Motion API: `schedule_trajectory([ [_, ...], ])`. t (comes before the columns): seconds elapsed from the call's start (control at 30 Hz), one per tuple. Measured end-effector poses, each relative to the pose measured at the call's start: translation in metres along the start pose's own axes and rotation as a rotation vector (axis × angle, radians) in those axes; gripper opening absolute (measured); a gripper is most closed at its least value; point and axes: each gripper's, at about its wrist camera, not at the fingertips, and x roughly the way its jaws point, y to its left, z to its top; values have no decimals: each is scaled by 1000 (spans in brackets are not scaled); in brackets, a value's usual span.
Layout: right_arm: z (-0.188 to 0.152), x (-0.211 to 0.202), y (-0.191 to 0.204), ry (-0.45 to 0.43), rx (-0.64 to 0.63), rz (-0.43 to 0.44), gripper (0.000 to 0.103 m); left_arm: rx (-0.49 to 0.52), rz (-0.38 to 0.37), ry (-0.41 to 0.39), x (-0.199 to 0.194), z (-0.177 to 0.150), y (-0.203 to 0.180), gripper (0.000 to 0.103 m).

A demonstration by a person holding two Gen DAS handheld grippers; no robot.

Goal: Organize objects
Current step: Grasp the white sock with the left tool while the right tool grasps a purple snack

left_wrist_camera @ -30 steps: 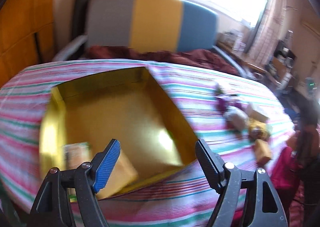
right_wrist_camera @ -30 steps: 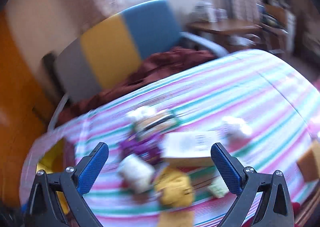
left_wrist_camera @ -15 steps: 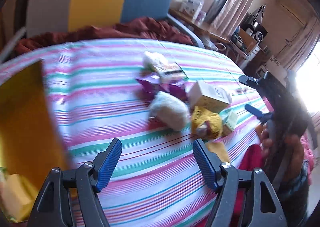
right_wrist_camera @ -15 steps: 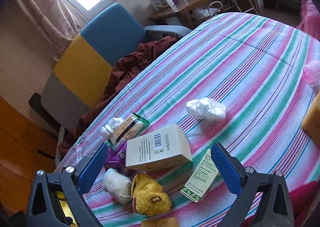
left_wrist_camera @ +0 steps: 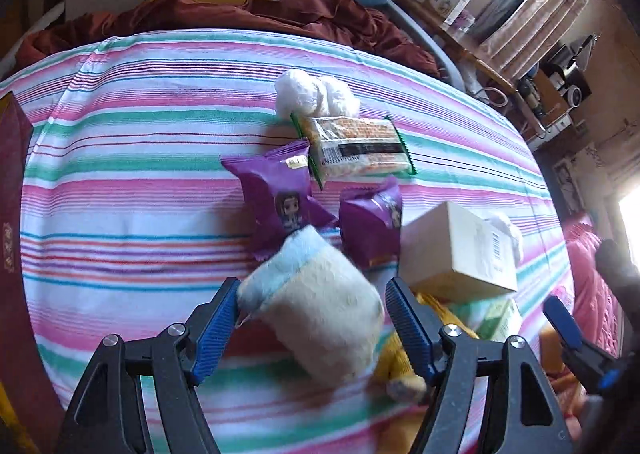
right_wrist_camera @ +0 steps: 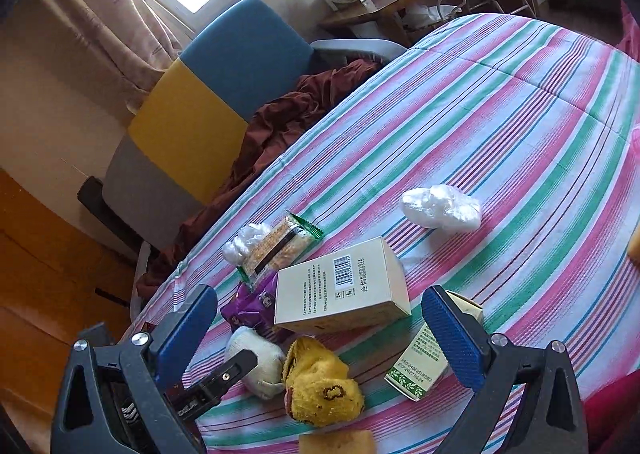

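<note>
A cream plush sock with a blue cuff (left_wrist_camera: 320, 306) lies on the striped cloth between the open fingers of my left gripper (left_wrist_camera: 314, 328); it also shows in the right wrist view (right_wrist_camera: 256, 360). Behind it lie two purple snack packets (left_wrist_camera: 280, 198), a green-edged cracker pack (left_wrist_camera: 356, 146) and a white wad (left_wrist_camera: 312, 94). A cream box (right_wrist_camera: 340, 290), a yellow sock (right_wrist_camera: 320, 386), a small green-and-white box (right_wrist_camera: 424, 362) and a white plastic wad (right_wrist_camera: 440, 208) lie under my open, empty right gripper (right_wrist_camera: 320, 334).
A maroon-sided box (left_wrist_camera: 10, 190) stands at the left edge. A grey, yellow and blue chair (right_wrist_camera: 208, 94) with a dark red cloth (right_wrist_camera: 288, 122) stands behind the table. A wooden desk (right_wrist_camera: 392, 2) is beyond.
My left gripper has swung right from the gold box and moved in low around the cream sock. The right gripper has come slightly closer to the pile.
</note>
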Motion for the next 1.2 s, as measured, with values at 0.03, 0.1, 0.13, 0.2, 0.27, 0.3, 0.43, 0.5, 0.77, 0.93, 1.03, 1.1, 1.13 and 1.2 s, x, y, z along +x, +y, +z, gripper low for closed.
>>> schedule_trajectory([
  [0.03, 0, 0, -1, 1, 4, 3, 103, 3, -3, 5, 5, 1, 0, 74],
  [0.1, 1, 1, -3, 4, 15, 14, 103, 34, -10, -11, 9, -1, 2, 73],
  [0.13, 1, 0, -4, 3, 21, 16, 103, 70, -8, -24, 8, -4, 1, 72],
  [0.2, 2, 0, -5, 3, 27, 17, 103, 153, -7, -36, 3, -11, -1, 69],
  [0.27, 2, 1, -4, 7, 25, 12, 103, 173, -19, -41, -6, -20, 7, 67],
  [0.3, 1, 2, -4, 9, 22, 6, 103, 177, -26, -41, -10, -24, 12, 66],
  [0.43, 0, 4, -2, 17, 7, -19, 103, 211, -46, -65, -28, -45, 31, 66],
  [0.5, 0, 4, -1, 21, -3, -35, 103, 220, -54, -88, -37, -56, 41, 66],
  [0.77, -7, 2, 26, 7, -153, -65, 99, 289, -31, -160, -58, -89, 47, 65],
  [0.93, -25, 19, 75, 82, -385, -52, 67, 360, -25, -199, -67, -107, 47, 65],
  [1.03, -39, 37, 112, 154, -549, -46, 65, 344, -42, -204, -65, -106, 50, 65],
  [1.1, -48, 52, 136, 194, -646, -53, 65, 329, -59, -204, -64, -105, 55, 65],
  [1.13, -51, 60, 143, 213, -673, -61, 65, 324, -64, -206, -64, -105, 56, 65],
  [1.2, -54, 80, 156, 259, -710, -66, 65, 322, -71, -215, -64, -107, 57, 65],
])
